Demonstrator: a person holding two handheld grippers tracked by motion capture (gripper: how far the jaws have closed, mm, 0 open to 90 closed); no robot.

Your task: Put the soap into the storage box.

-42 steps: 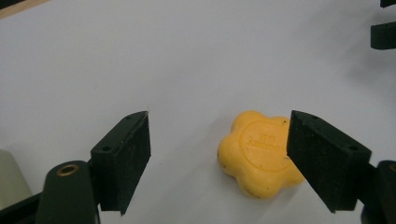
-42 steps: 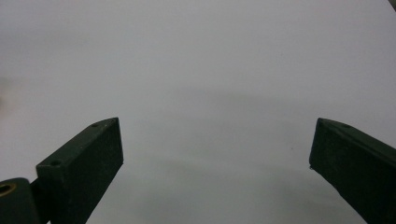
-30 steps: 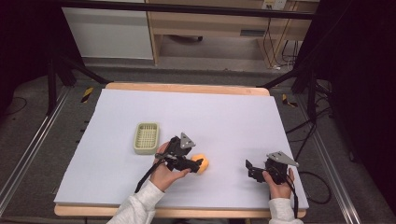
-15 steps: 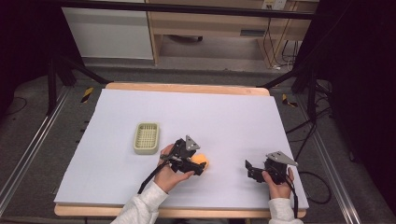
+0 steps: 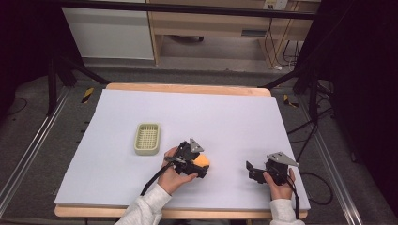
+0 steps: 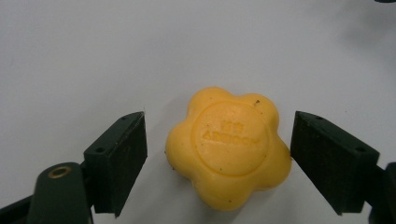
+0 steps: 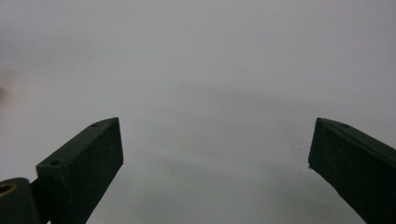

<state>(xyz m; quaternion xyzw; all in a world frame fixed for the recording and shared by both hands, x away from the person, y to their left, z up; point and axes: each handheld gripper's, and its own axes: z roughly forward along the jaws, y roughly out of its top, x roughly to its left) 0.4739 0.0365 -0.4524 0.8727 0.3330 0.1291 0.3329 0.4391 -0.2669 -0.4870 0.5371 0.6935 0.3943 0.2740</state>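
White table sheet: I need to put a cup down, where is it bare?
The white table sheet is bare along its far half and between the two grippers. It is crowded around the pale green slotted tray, the yellow flower-shaped soap and the left gripper.

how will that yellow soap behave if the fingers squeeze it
The soap looks solid, so probably stiff. Its smooth, lobed edge may let it slip or twist between the flat fingers. It lies flat on the table, so it is unlikely to roll.
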